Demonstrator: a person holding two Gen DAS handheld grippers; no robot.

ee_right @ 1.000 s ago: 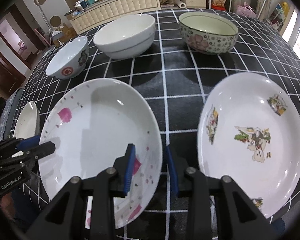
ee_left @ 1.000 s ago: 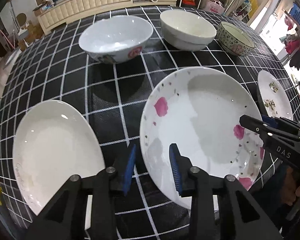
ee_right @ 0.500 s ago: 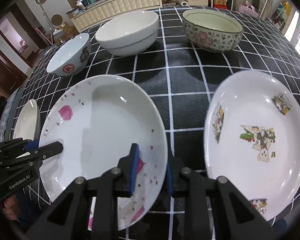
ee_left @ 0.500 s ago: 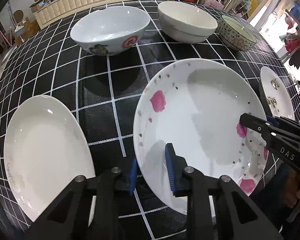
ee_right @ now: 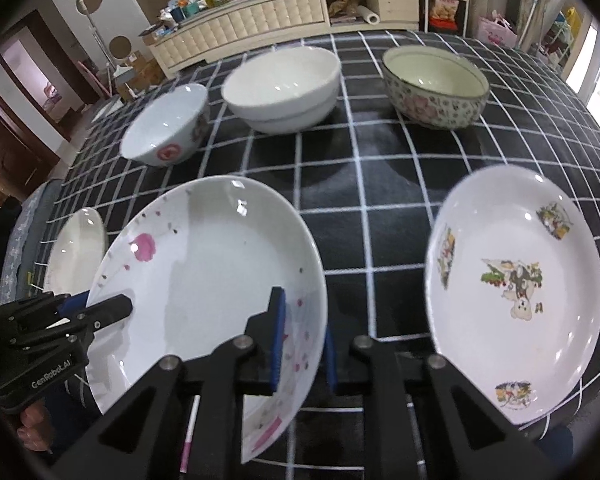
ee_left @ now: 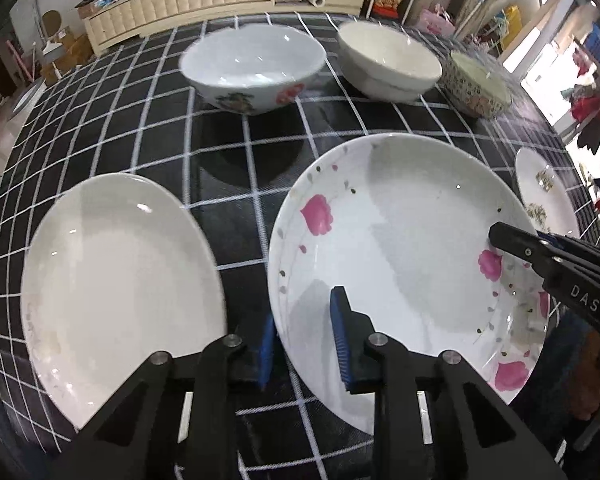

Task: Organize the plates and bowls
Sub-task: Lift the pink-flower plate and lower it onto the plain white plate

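Two grippers hold the same plate, the white one with pink flowers [ee_left: 400,256]. The left gripper [ee_left: 302,344] has its two blue pads pinched on the plate's near left rim, one pad over the rim and one under it. The right gripper [ee_right: 300,344] pinches the plate's right rim the same way, with a narrow gap between its pads and the rim in that gap. In the right wrist view the plate looks tilted, with its near edge off the cloth.

A plain white plate [ee_left: 120,280] lies just left of the flower plate. A plate with cartoon pictures [ee_right: 516,288] lies to the right, apart from it.

Three bowls stand in a row at the far side. The left one is a white bowl with a red mark [ee_right: 166,126]. The middle one is a plain white bowl [ee_right: 282,88]. The right one is a bowl with a flower pattern [ee_right: 434,88].

All of it sits on a table with a black cloth with white squares [ee_right: 380,184]. Behind the table stands a long cream cabinet [ee_right: 252,20] with many small things on top. A dark wooden door [ee_right: 16,120] is on the far left.
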